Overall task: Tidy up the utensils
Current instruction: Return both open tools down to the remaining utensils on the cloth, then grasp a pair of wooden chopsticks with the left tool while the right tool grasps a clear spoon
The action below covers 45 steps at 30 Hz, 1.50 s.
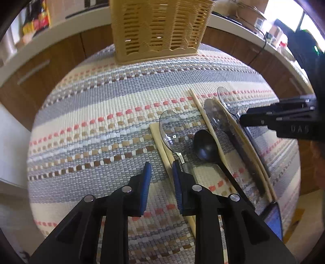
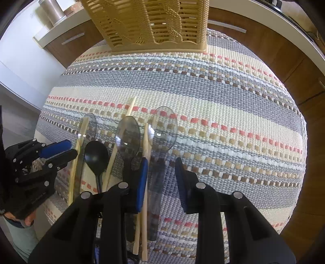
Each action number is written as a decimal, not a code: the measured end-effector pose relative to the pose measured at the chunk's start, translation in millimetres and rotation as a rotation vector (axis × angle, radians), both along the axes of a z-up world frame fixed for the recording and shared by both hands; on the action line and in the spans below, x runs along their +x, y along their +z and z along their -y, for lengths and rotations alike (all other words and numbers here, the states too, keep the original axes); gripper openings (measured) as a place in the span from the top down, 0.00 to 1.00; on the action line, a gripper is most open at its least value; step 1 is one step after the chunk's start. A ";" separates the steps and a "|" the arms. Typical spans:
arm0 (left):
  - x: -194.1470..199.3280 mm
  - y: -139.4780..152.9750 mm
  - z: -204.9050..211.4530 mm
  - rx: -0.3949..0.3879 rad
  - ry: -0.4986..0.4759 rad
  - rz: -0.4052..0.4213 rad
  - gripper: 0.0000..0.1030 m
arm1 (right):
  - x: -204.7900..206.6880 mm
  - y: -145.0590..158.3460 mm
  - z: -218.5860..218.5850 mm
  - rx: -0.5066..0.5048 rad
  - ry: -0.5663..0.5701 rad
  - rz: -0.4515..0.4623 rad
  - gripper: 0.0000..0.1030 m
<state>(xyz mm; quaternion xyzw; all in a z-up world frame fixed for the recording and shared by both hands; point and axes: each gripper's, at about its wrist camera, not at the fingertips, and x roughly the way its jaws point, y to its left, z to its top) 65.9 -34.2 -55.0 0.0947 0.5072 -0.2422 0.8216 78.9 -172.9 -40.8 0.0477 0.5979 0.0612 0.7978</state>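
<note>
Several utensils lie side by side on a striped woven mat [image 1: 97, 97]: a black spoon [image 1: 203, 146], clear plastic spoons [image 1: 172, 130] and wooden chopsticks [image 1: 203, 113]. A tan slatted basket [image 1: 158, 30] stands at the mat's far edge. My left gripper [image 1: 161, 164] is open just above the mat, its right pad beside the leftmost chopsticks [image 1: 160, 142] and that clear spoon's neck. My right gripper [image 2: 161, 160] is open, straddling the handle of the rightmost clear spoon [image 2: 164, 130] without the pads pressing it. Each gripper appears in the other's view: the left gripper [image 2: 72, 149], the right gripper [image 1: 242, 119].
Brown cabinet fronts [image 2: 274, 50] under a white counter [image 1: 61, 26] curve behind the mat. Metal canisters [image 2: 50, 10] and clutter sit on the counter. The right half of the mat [image 2: 233, 101] bears no utensils. A hand [image 2: 26, 221] holds the left gripper.
</note>
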 end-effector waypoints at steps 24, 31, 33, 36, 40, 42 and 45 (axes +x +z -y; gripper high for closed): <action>23.3 7.4 -1.5 0.140 0.095 0.082 0.90 | 9.8 -4.2 16.8 0.013 0.003 -0.070 0.78; 45.7 7.2 -21.6 0.087 0.099 0.011 0.88 | 13.6 -6.9 -9.5 -0.099 0.101 -0.120 0.78; 46.5 7.9 -22.6 0.091 0.077 -0.025 0.76 | 16.4 -8.5 -13.9 -0.103 0.112 -0.131 0.81; 45.3 7.4 -19.9 0.133 0.046 -0.057 0.75 | 18.1 -9.3 -17.7 -0.104 0.127 -0.138 0.87; 45.2 6.6 -8.8 0.187 0.028 -0.068 0.83 | 16.2 -7.9 -20.1 -0.102 0.137 -0.123 0.90; 44.7 7.1 -1.7 0.211 0.025 -0.054 0.90 | 13.4 -6.5 -17.2 -0.105 0.134 -0.105 0.90; 41.1 8.4 1.8 0.200 0.038 -0.028 0.90 | 4.1 0.9 -4.7 -0.100 0.134 -0.071 0.90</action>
